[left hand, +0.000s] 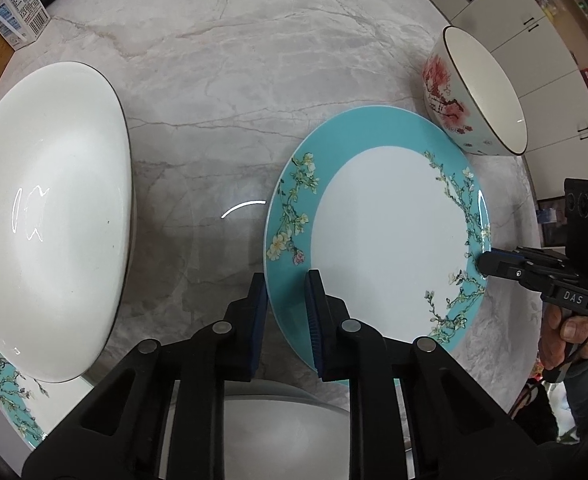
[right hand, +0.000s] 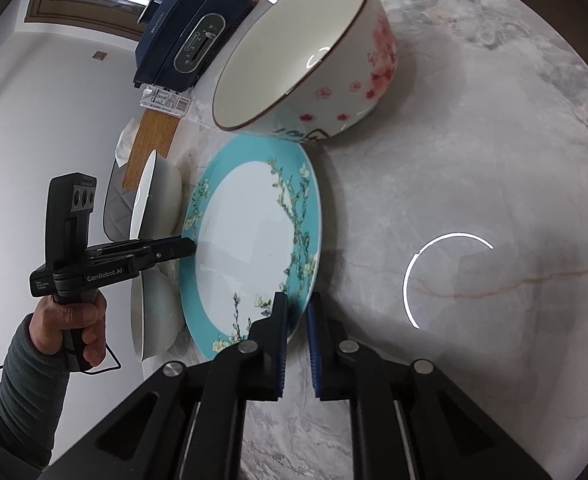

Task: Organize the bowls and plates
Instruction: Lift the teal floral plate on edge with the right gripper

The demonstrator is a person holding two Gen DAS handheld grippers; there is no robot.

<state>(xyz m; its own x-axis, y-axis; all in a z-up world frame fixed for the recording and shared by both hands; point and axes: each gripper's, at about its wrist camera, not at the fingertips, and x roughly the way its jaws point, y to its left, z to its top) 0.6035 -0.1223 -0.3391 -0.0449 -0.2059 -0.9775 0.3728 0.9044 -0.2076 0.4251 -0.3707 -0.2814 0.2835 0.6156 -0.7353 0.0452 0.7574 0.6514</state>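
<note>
Two round turquoise-rimmed porcelain plates with white centres and blossom-branch patterns are in view. One (left hand: pixel 377 232) sits near the middle of the grey-veined marble tabletop (left hand: pixel 222 80) and is held from opposite sides. The left gripper (left hand: pixel 284 280) is clamped on its near rim, one blue-padded finger on each face. The right gripper (right hand: pixel 297 300) pinches the far rim in the same way. Whether the plate is raised off the marble or still touches it cannot be told.

The second turquoise plate (left hand: pixel 12 396) lies at the table's left edge under a plain glossy white bowl (left hand: pixel 50 220). A second plain white bowl (left hand: pixel 278 432) shows just beneath the left gripper. There is one taller cream bowl with a dark rim and pink blossom print (left hand: pixel 477 92). It stands just beside the held plate, which overlaps its base in both views.

One white and blue paper carton (left hand: pixel 14 12) stands at the far left corner, its small print unreadable. One dark blue countertop appliance (right hand: pixel 190 40) sits behind the blossom bowl. Its lettering seems to read "BUICK", though not clearly. The left gripper's body carries "GenRobot.AI" and the right gripper's body carries "DAS".
</note>
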